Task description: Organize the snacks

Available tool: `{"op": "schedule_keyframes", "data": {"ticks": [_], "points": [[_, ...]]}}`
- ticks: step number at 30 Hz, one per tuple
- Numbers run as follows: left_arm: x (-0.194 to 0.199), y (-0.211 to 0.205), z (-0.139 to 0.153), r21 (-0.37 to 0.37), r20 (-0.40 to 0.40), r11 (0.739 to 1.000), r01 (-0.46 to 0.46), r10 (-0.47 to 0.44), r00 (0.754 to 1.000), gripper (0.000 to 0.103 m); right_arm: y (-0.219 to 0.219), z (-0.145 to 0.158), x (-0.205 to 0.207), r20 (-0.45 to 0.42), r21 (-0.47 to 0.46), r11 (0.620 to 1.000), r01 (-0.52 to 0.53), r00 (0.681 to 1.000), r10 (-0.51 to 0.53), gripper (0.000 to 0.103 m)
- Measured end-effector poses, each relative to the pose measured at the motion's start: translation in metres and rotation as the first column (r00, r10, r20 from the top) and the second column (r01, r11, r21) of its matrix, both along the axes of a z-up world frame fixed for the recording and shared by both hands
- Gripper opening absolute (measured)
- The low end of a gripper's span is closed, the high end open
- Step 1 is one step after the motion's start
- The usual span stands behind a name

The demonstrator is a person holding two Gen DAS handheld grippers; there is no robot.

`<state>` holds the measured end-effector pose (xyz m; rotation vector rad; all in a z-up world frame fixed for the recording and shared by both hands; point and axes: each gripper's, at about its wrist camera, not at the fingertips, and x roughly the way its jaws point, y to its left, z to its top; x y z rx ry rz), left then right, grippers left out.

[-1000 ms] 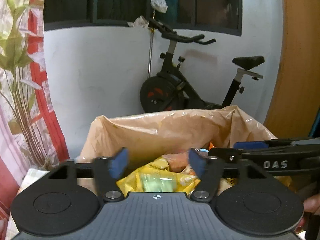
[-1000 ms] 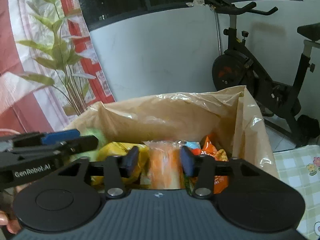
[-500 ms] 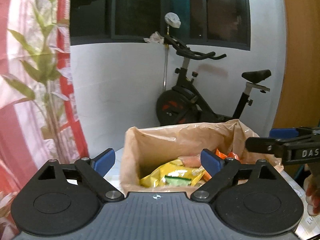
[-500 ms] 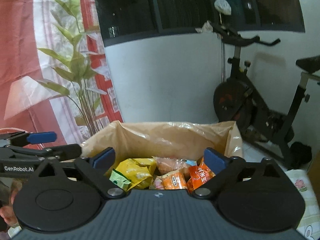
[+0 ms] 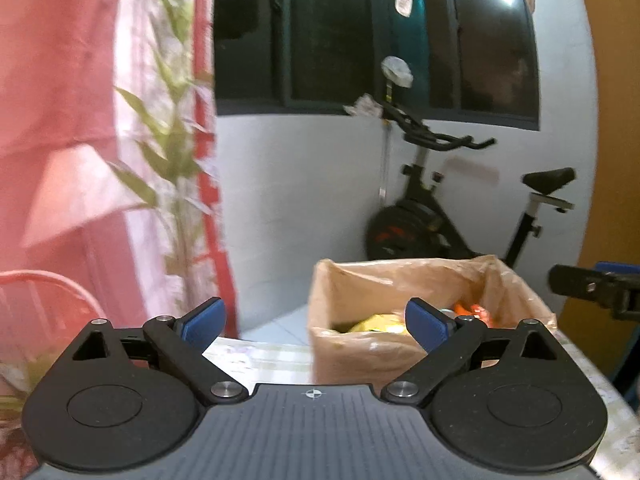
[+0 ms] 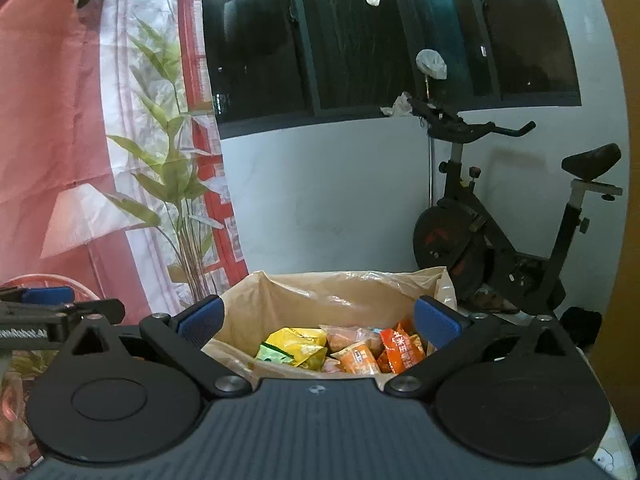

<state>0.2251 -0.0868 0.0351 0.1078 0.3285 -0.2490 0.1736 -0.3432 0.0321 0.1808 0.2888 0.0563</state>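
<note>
While both grippers hang back from it, the box (image 6: 336,312) lined with a tan plastic bag sits on the table with the snacks piled inside. From the right wrist view the box is dead ahead and a bit below the right gripper (image 6: 318,322), framed between its two blue pads but clearly further away, nothing touching. Inside you can make out a yellow packet (image 6: 296,342) on the left, a small green packet (image 6: 274,354) leaning on it, an orange wrapped snack (image 6: 358,358) in the middle, a red-orange packet (image 6: 402,346) with white characters on the right, and a pale pinkish bag (image 6: 348,336) behind.

The right gripper's jaws are spread really wide and opening that last little bit, with nothing between them.

From the left wrist view, the box (image 5: 400,292) is off to the right of the left gripper (image 5: 316,320), partly behind its right finger, well apart. That frame is blurry, so the snacks are just yellow and orange smudges. The left jaws are also wide and opening, empty.

Each gripper shows at the edge of the other's view. An exercise bike (image 6: 500,232) stands behind by the white wall, and a printed curtain (image 6: 120,140) hangs on the left.
</note>
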Motion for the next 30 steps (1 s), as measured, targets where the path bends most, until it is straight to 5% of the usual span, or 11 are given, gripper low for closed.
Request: {"op": "schedule_keyframes", "data": {"ticks": [30], "points": [[-0.023, 0.025, 0.003, 0.027, -0.037, 0.99, -0.137, 0.138, 0.99, 0.097, 0.013, -0.004, -0.032, -0.029, 0.001, 0.999, -0.036, 0.999, 0.036, 0.103]]}}
